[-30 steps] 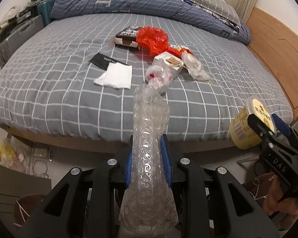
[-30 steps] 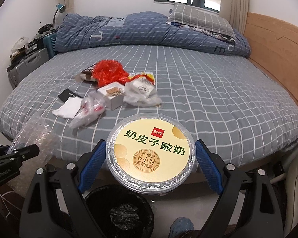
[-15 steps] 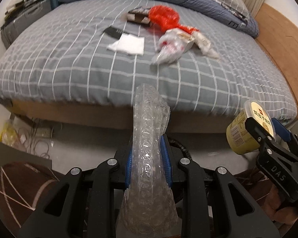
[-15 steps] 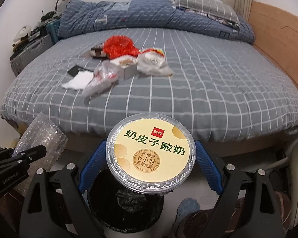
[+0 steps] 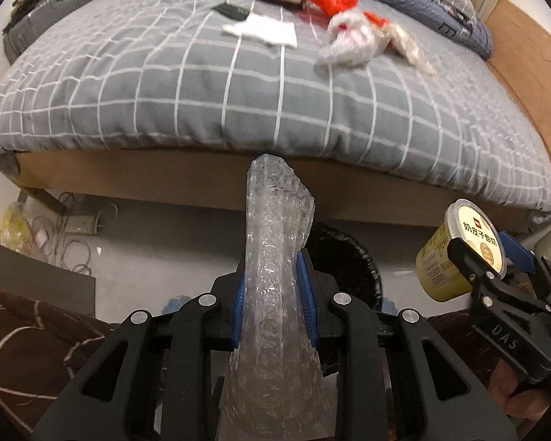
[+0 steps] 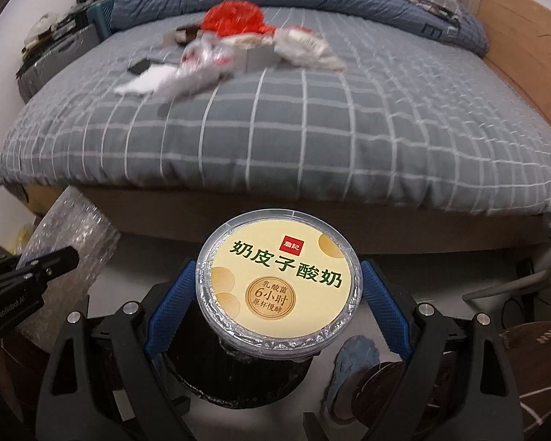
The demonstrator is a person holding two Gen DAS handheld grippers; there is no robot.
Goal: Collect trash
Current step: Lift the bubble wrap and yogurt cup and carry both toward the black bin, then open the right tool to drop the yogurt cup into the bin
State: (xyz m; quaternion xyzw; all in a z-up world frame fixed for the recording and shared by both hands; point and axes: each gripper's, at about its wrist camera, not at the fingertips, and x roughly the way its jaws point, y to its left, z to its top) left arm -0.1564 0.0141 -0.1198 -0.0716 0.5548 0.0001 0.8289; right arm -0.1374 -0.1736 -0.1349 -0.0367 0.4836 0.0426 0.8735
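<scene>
Left wrist view: left gripper [image 5: 273, 294] clamped on a strip of bubble wrap [image 5: 275, 286], blue pads pressing both sides, the strip standing up past the tips. Gripper pitched steeply down toward the floor at the foot of the bed [image 5: 238, 84]. Black-lined bin [image 5: 349, 257] sits just behind the wrap, partly hidden. At the right edge, right gripper [image 5: 485, 253] carries a yogurt cup [image 5: 455, 253], a hand [image 5: 514, 393] on its handle. Rest of the trash [image 5: 345, 25] lies on the bed, well apart.

Right wrist view: right gripper [image 6: 277, 286] closed on the cup [image 6: 279, 286], jaws wide, pads on its rim both sides, lid facing the camera. Bin [image 6: 235, 371] directly below the cup, mostly covered by it. Left gripper [image 6: 33, 275] and wrap [image 6: 73, 235] at left.

Step, as judged: drop-off of two pieces. Next move calls for centring each piece over the bin mouth, then opening. Wrap looks off to the bin's side; light, may drift.
</scene>
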